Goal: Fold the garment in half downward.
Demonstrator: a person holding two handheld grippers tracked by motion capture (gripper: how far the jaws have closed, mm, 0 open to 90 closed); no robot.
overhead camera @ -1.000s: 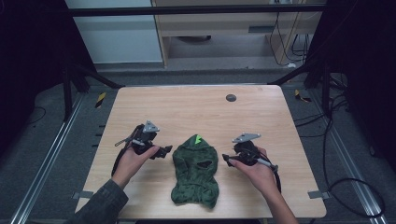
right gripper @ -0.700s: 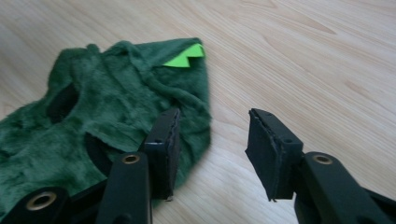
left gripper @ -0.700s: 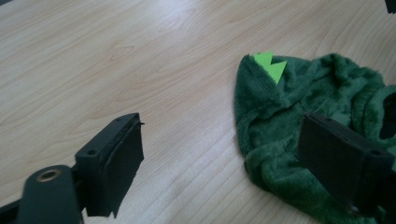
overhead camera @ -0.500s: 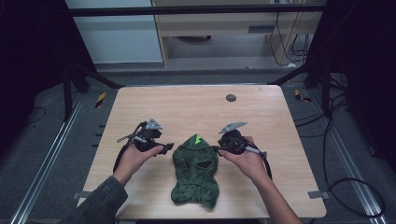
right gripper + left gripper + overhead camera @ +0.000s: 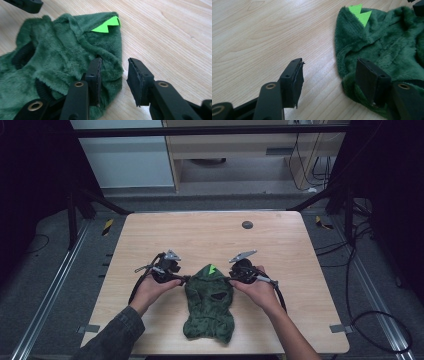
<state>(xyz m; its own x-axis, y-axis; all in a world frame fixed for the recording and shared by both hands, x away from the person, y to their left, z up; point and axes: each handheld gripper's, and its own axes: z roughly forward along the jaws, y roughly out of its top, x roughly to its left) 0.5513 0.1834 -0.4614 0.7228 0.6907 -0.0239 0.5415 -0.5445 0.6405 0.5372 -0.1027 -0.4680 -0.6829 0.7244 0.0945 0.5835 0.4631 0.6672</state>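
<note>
High view: both claws, left [image 5: 184, 280] and right [image 5: 231, 279], released, straddling the green plush garment's [image 5: 209, 305] edges, seemingly touching.

We see a dark green plush garment [image 5: 209, 302] lying flat on the near half of the wooden table [image 5: 210, 235], its long axis running away from the person. Its far end narrows to a hood-like peak carrying bright green zigzag spikes [image 5: 213, 268], which also appear in the left gripper view [image 5: 360, 13] and the right gripper view [image 5: 107, 25]. The pile is fuzzy and rumpled, with folds across the middle, and we see dark ribbed openings [image 5: 23, 53] in the body. The near end spreads wider and lies close to the table's near edge.
</note>
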